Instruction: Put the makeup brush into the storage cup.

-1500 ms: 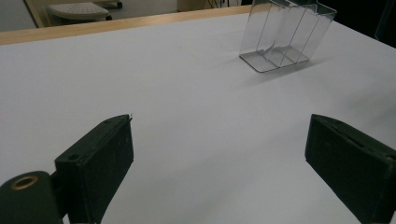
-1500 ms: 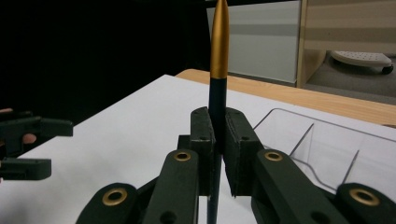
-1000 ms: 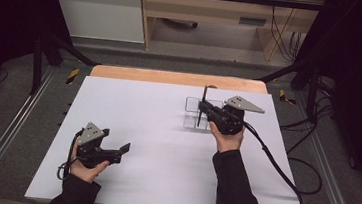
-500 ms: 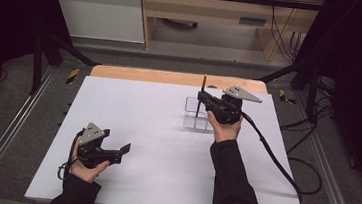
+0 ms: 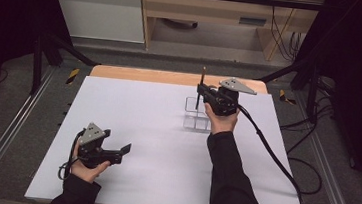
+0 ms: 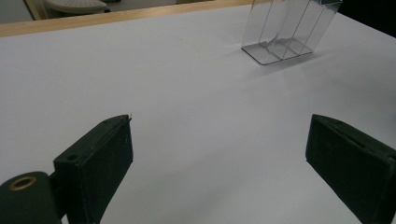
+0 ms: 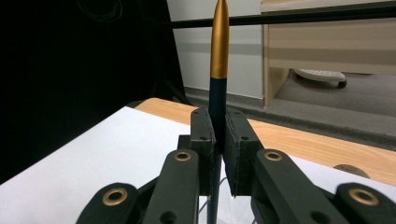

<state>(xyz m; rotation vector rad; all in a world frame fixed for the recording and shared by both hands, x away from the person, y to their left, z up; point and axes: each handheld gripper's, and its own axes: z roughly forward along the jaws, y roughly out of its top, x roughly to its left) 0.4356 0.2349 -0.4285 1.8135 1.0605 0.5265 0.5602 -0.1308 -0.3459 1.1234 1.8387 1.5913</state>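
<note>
Holding a pen (image 5: pixel 201 86) upright in our right gripper (image 5: pixel 201 91), jaws clamped on its dark barrel; in the right gripper view the pen (image 7: pixel 218 60) rises between the pads with its gold end on top. Our landmark is the clear tray (image 5: pixel 193 117) on the white table (image 5: pixel 164 145): the pen stands just above the tray's far left corner, lower tip over or just inside it, we can't tell which. Our right hand (image 5: pixel 221 121) sits at the tray's right edge, grey plate on top of the gripper, cable trailing off toward the table's near right side.

Our left gripper (image 5: pixel 123 150) is well apart from the tray, near and to its left, low over the table, jaws wide apart with nothing between them. In the left gripper view the tray (image 6: pixel 285 32) shows ahead past the jaws, dividers visible, compartments look bare.
</note>
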